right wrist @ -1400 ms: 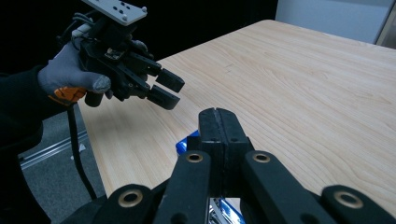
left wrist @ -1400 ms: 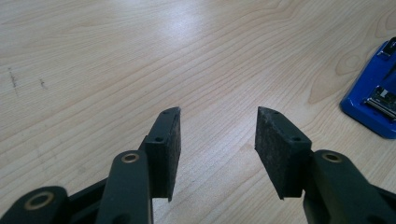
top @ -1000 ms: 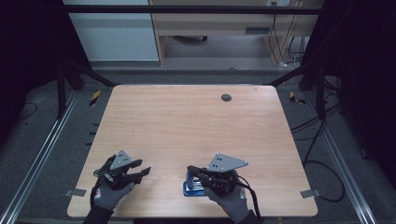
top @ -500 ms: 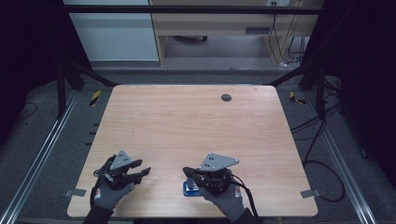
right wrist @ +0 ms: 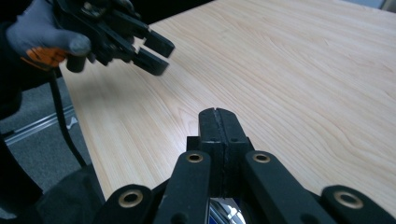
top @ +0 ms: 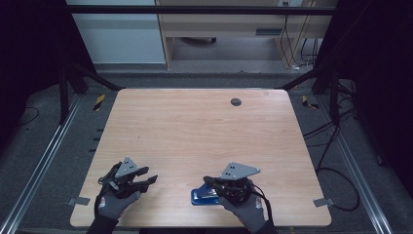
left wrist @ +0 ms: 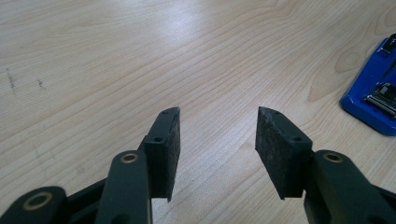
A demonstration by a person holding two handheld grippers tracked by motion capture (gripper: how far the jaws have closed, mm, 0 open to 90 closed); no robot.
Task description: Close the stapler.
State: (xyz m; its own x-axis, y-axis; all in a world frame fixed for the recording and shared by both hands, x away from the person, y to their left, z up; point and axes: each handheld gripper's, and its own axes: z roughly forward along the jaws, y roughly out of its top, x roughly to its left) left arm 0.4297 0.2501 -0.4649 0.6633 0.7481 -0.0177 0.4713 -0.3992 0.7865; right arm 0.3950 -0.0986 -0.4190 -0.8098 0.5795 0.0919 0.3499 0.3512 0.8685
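Note:
A flat blue device [top: 200,198] with a metal part on top lies near the table's front edge; it also sits at the right edge of the left gripper view [left wrist: 373,95]. My right gripper [top: 207,180] hovers just over it, pointing left, its jaws pressed together with nothing between them [right wrist: 217,114]. A shiny bit of the blue device [right wrist: 225,215] peeks out under those jaws. My left gripper [top: 148,180] rests low over the table at the front left, open and empty [left wrist: 217,116]. It also appears farther off in the right gripper view [right wrist: 156,53].
The wooden table [top: 195,131] has a small dark round cap [top: 235,102] near its far edge. Metal rails [top: 44,156] and cables [top: 336,170] run along the floor on both sides. A gloved hand [top: 114,204] holds each gripper.
My right gripper has shifted slightly and sunk a little over the blue device. The left gripper has stayed where it was, still open.

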